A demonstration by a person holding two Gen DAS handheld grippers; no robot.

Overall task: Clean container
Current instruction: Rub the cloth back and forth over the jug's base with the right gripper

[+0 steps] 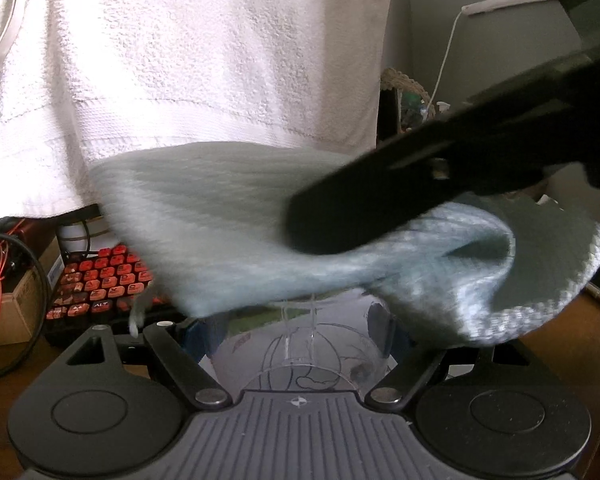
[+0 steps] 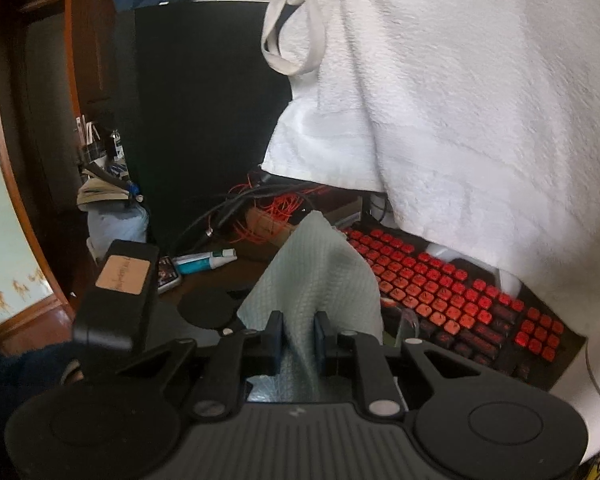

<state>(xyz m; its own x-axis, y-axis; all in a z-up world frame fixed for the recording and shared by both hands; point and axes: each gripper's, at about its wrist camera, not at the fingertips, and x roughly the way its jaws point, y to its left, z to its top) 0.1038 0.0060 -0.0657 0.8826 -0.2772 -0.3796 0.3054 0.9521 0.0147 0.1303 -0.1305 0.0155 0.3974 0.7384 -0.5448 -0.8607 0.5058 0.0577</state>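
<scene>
Right hand-held gripper [image 2: 299,334] pinched narrow on pale blue cloth [image 2: 312,280]. Left hand-held gripper [image 1: 300,344] spread wide around clear container [image 1: 300,344]; cloth draped across container's top, above worktop [image 1: 580,332].

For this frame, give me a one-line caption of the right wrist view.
Right gripper pinches a pale green cloth above a red-lit keyboard, white towel hanging behind.

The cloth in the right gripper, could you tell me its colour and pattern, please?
The cloth is pale blue-grey with a fine waffle weave, clearest in the right wrist view.
</scene>
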